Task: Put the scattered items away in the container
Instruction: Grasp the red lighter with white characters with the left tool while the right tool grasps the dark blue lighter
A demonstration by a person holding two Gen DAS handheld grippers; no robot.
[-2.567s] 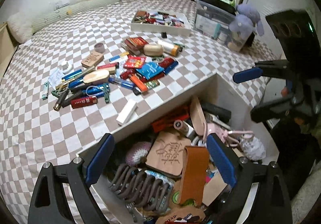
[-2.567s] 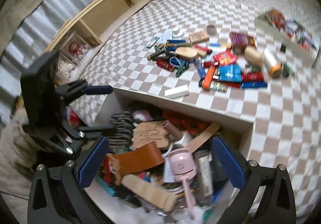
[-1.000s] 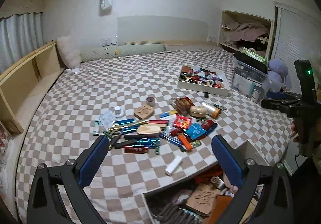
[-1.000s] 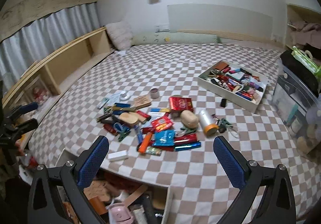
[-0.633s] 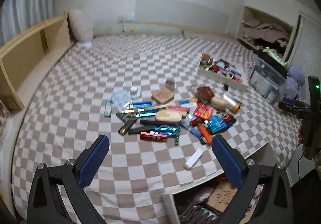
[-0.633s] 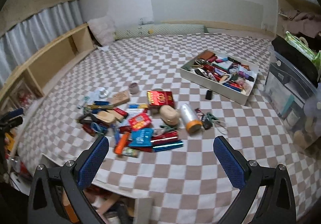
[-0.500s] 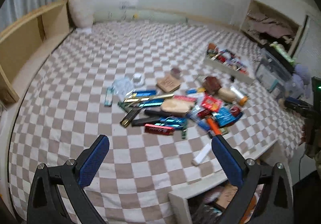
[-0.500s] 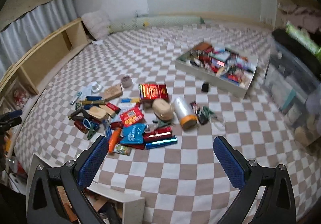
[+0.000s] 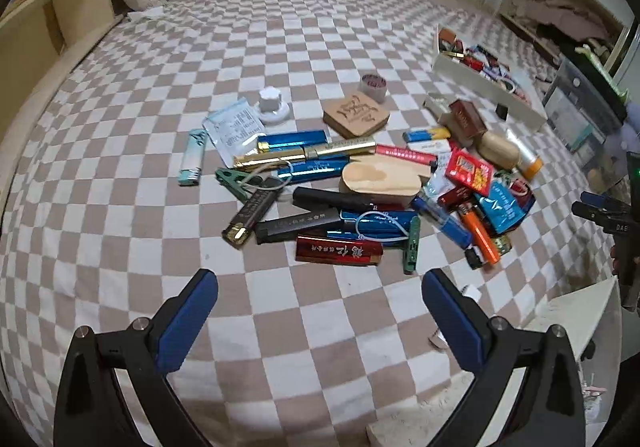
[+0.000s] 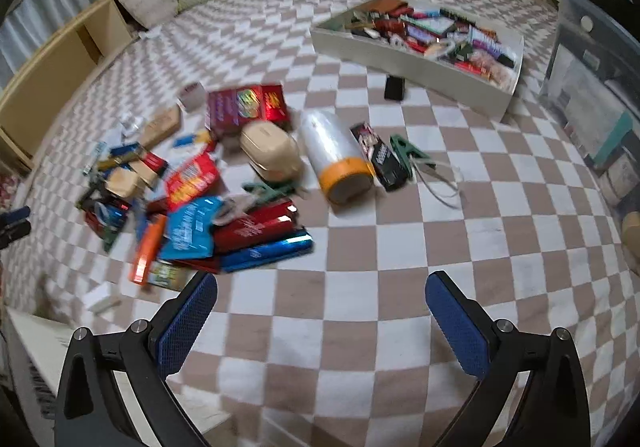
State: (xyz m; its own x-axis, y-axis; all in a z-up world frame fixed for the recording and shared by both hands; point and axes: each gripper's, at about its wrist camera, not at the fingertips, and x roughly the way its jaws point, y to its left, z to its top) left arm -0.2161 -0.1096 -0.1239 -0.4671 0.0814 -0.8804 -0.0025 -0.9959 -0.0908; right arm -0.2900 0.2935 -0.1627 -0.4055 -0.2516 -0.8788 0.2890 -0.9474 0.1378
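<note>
Left tongs point(image 9: 320, 323): blue-padded fingers are standing wide apart, holding nothing, hovering over bare checked bedspread point(image 9: 120, 231) on the near side of the pile. Right tongs point(image 10: 320, 323): likewise wide and empty, hovering over bare cloth near the pile's right edge.

Nearest to the left tongs is lying a dark red flat box with gold lettering point(image 9: 339, 250), touching a shiny blue flat box point(image 9: 376, 225) just beyond it, with a green clip point(image 9: 412, 245) at its right end. Farther on, a pale wooden oval block point(image 9: 380, 183) is sitting on top of the heap.

Nearest to the right tongs is lying a metallic blue flat box point(image 10: 266, 250), tucked partly under a red box point(image 10: 252, 229). Beyond, a clear plastic roll with an orange end point(image 10: 338, 161) is lying on its side beside a beige rounded case point(image 10: 272, 155).

Task container, judged: the white rectangular tray point(image 10: 404, 55), already part full, is sitting at the far right of the bed, well apart from the pile.

Risks, judged:
- Items are overlapping; closing on one flat box may drag its neighbour or pinch two at once.
- Thin glossy boxes on soft bedding may sink or slip out of the pads.
- The roll may trundle away if nudged.
- The right view is blurring, so aiming now may be off.
- A looped cord point(image 10: 440, 183) by the dark green clip point(image 10: 410, 155) may be snagging a finger.
</note>
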